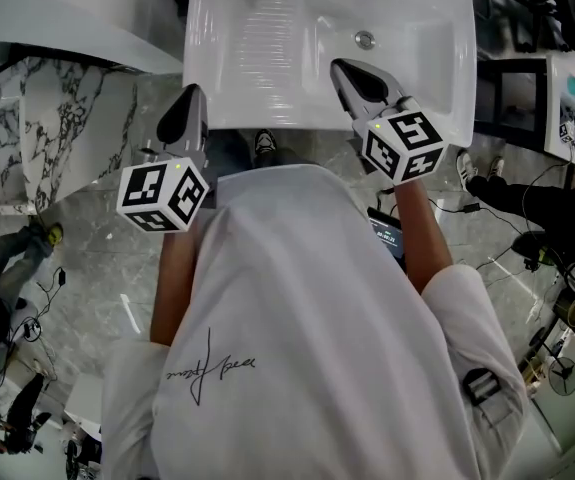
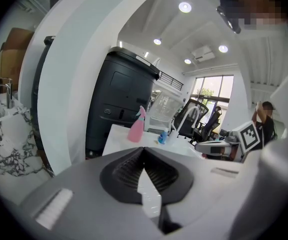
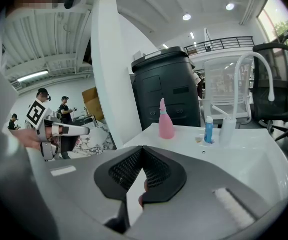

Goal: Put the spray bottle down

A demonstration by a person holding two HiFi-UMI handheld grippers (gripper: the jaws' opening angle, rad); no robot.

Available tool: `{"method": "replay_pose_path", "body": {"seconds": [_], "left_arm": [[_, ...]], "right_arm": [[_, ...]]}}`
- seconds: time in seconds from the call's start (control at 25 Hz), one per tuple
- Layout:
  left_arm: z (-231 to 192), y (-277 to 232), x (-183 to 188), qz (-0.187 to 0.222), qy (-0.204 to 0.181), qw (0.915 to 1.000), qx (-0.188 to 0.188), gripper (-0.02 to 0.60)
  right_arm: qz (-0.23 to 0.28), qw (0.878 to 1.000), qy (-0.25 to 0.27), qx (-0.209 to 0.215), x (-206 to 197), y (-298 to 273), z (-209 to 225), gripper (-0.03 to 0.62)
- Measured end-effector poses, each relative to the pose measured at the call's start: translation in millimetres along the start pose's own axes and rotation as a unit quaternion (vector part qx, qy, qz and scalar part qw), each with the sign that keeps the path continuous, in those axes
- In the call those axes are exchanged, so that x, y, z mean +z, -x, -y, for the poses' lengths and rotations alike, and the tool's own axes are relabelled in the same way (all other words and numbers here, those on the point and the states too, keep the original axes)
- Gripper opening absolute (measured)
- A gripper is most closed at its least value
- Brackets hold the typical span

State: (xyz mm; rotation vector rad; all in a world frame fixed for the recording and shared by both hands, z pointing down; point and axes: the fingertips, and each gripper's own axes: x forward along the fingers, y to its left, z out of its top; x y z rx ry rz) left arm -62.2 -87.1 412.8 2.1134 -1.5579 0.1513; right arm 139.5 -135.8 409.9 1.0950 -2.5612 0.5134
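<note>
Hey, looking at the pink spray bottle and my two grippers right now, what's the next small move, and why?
Probably just draw both grippers back from the sink. The pink spray bottle already stands upright on the sink's back ledge, and the left gripper and right gripper are both shut with nothing between their jaws, so the put-down looks done.

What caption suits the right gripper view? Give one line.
Shut right tool faces pink spray bottle standing on white sink.

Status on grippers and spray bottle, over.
Left gripper shut, empty. Right gripper shut, empty, over the sink. Spray bottle upright on sink's far rim, clear of both grippers. Nothing in the way.
</note>
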Motion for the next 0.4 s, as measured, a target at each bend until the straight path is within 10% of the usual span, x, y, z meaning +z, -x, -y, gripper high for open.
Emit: {"method": "replay_pose_path", "body": {"seconds": [0.4], "left_arm": [[-6.4,0.0,-11.4,-0.027,0.011,0.9993,0.022,0.002]], "right_arm": [[-0.017,1.000,0.015,0.004,-7.9,-4.1,-4.7,-0.005]]}}
